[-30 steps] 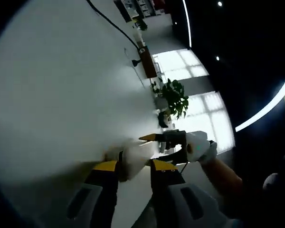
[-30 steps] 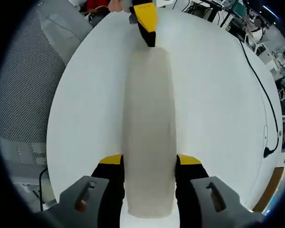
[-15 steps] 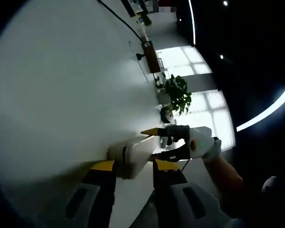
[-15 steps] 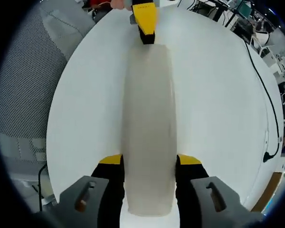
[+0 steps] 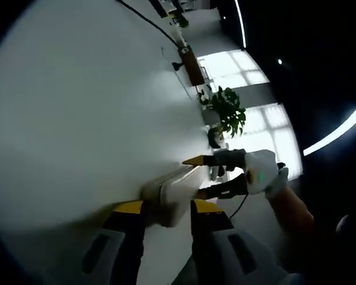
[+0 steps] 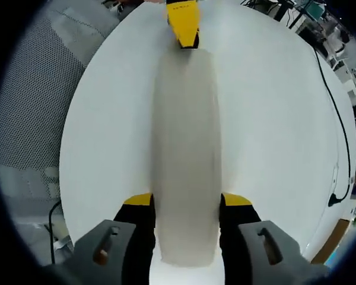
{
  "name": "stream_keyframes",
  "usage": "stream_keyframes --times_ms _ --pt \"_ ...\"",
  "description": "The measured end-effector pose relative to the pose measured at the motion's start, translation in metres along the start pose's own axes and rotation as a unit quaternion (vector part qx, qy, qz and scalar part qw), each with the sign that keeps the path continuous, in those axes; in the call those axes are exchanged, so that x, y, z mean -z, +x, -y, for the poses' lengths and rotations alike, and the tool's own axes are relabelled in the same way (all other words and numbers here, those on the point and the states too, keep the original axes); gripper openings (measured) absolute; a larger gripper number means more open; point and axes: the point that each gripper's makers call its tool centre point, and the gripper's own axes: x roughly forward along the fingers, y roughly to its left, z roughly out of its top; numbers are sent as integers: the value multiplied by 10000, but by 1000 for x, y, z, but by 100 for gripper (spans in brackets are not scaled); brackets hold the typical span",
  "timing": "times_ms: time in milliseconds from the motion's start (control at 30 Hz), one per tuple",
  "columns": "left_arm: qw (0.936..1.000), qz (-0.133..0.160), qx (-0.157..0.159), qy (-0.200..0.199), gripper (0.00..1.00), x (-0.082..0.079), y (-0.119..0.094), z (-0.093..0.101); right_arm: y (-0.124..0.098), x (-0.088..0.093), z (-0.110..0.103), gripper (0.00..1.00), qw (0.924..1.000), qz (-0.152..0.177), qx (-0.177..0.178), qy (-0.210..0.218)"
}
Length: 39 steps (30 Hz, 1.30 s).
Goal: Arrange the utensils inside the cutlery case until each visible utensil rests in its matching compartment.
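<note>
A long frosted cutlery case (image 6: 186, 136) stretches over the white table (image 6: 107, 119), held at both ends. My right gripper (image 6: 187, 200) is shut on its near end, a jaw pressing each long side. At the far end, the yellow tip of my left gripper (image 6: 184, 24) touches the case. In the left gripper view the case (image 5: 172, 190) lies between the jaws of my left gripper (image 5: 166, 209), which is shut on it. My right gripper (image 5: 199, 177) grips the other end, held by a gloved hand (image 5: 264, 178). The frosted walls hide what is inside.
A black cable (image 6: 335, 119) runs along the table's far side. A grey mesh chair back (image 6: 29, 89) stands beside the table edge. A potted plant (image 5: 225, 116) and bright windows (image 5: 273, 130) lie beyond the table.
Both views have shifted a little with the hands. The case stays held between the two grippers; in the left gripper view it shows slightly more of its side.
</note>
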Motion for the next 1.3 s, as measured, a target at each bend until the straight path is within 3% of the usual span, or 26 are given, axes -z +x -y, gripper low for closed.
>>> stream_keyframes --times_ms 133,267,367,467,533,600,667,733,767,800,933,1000,1033,1100,1133,1167,1300 --pt "9992 -149 -280 237 25 4 2 -7 -1 1 0 41 9997 56 -95 238" --pt "9972 -120 -424 598 25 0 -1 -6 -10 8 -8 53 9972 195 -227 688" --pt "9956 -73 -507 788 26 -8 -9 -5 -31 15 -5 47 9924 633 56 1058" --pt "9933 151 -531 1011 26 -26 -23 1 -56 36 4 43 9787 1067 449 1696" --pt "9886 247 -653 1335 24 -36 -28 3 -68 56 11 34 9680 1205 734 2074" --pt "9843 219 -759 1577 21 -40 -31 9 -72 72 9 16 9588 1242 816 2421" --pt "9766 141 -887 1952 16 -39 -27 15 -69 77 3 0 9548 1234 750 2598" --pt "9642 43 -1035 2441 7 -37 -21 18 -63 81 -3 0 9536 1122 722 2700" --pt "9526 -54 -1188 2800 5 -36 -17 18 -58 80 -7 0 9553 1058 713 2668" --pt "9457 -84 -1238 3005 4 -35 -15 20 -56 79 -10 0 9565 1036 707 2635" --pt "9313 -472 -1255 3387 0 -24 -3 26 -47 74 -15 0 9597 959 656 2559" --pt "9155 -803 -1385 3690 0 -17 0 21 -46 69 -15 0 9601 977 620 2544" --pt "9044 -976 -1484 3881 0 -14 1 18 -45 67 -15 0 9602 980 606 2543" --pt "8908 -1232 -1585 4076 0 -8 3 14 -42 66 -15 0 9625 878 593 2497" --pt "8869 -1274 -1601 4143 0 -7 4 15 -42 67 -15 0 9636 835 592 2471" --pt "8872 -1254 -1584 4148 0 -6 7 16 -43 66 -15 0 9638 823 585 2469" --pt "8965 -1235 -1549 3963 0 -6 14 17 -43 68 -14 0 9594 820 557 2641"
